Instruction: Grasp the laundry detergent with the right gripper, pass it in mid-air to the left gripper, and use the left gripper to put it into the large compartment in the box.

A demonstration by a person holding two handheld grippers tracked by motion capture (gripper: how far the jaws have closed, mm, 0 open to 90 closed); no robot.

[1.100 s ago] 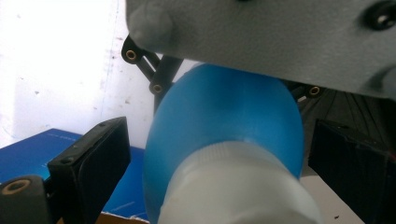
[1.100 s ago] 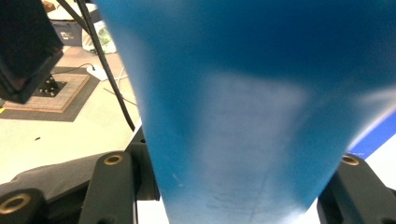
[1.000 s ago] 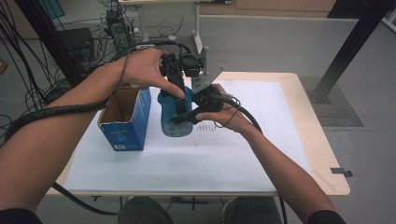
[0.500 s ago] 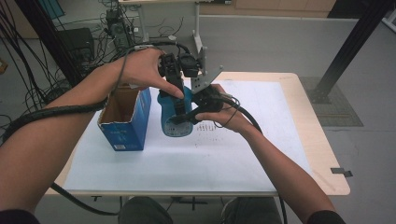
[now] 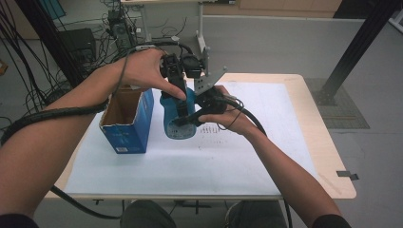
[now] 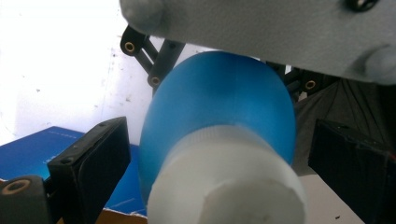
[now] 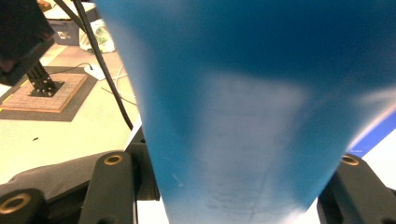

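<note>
We cannot see the blue bottle's (image 7: pixel 243 107) top or base past the right gripper view's edges, and its surface is blurred. In the high view, hands hide its neck; its white cap (image 6: pixel 224 186) is cut off below.

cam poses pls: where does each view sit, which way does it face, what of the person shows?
High view: above the person's side, facing forward and down on the table; both forearms enter from below.
Left gripper view: rides the left gripper, looking along its jaws at the blue bottle and its white cap.
Right gripper view: rides the right gripper, jaws clamping the bottle's body.
All three share the bottle.
</note>
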